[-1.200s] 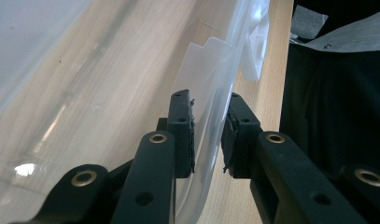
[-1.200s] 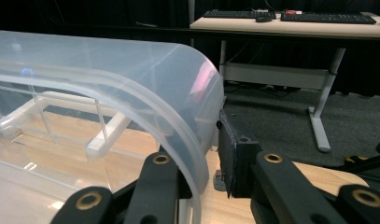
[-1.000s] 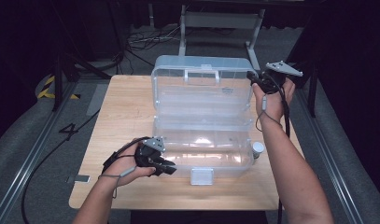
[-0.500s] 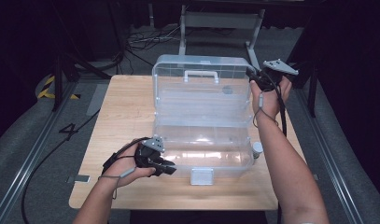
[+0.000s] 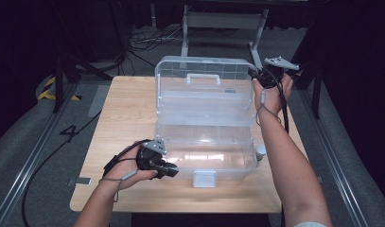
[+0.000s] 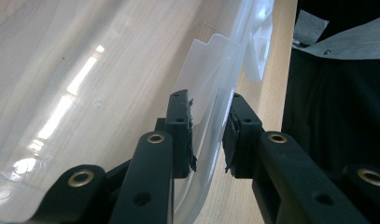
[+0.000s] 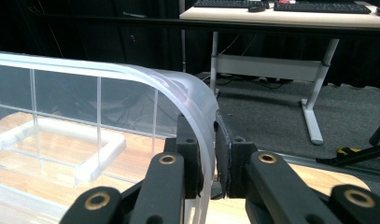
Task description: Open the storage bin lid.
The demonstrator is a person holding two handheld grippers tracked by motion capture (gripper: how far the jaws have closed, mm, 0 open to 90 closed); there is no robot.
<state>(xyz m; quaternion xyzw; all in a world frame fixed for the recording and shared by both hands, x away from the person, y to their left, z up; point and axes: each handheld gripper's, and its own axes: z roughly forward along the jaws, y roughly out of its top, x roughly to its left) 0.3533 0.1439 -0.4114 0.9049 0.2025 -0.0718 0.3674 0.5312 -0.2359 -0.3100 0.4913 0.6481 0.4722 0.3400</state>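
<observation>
A clear plastic box stands on the wooden table [image 5: 128, 109], its base [image 5: 204, 158] near the front edge and its lid [image 5: 204, 101] raised almost upright behind it. My right gripper [image 5: 257, 75] is shut on the lid's upper right corner; in the right gripper view [image 7: 214, 149] both pads press the curved rim of the lid [image 7: 108, 93]. At the base's front left corner my left gripper [image 5: 173, 171] is closed over the wall; in the left gripper view [image 6: 208, 135] the clear rim [image 6: 211, 107] runs between the pads.
A white latch [image 5: 204, 178] hangs at the base's front middle. A small white-capped item [image 5: 260, 151] stands by the base's right end. The lid's handle [image 7: 85, 154] shows through the plastic. Behind the table stand a desk frame [image 5: 223, 21] and floor cables [image 5: 143, 40].
The right gripper has drifted slightly left with the lid's corner, and the lid stands a little steeper. The left gripper has stayed put on the base.
</observation>
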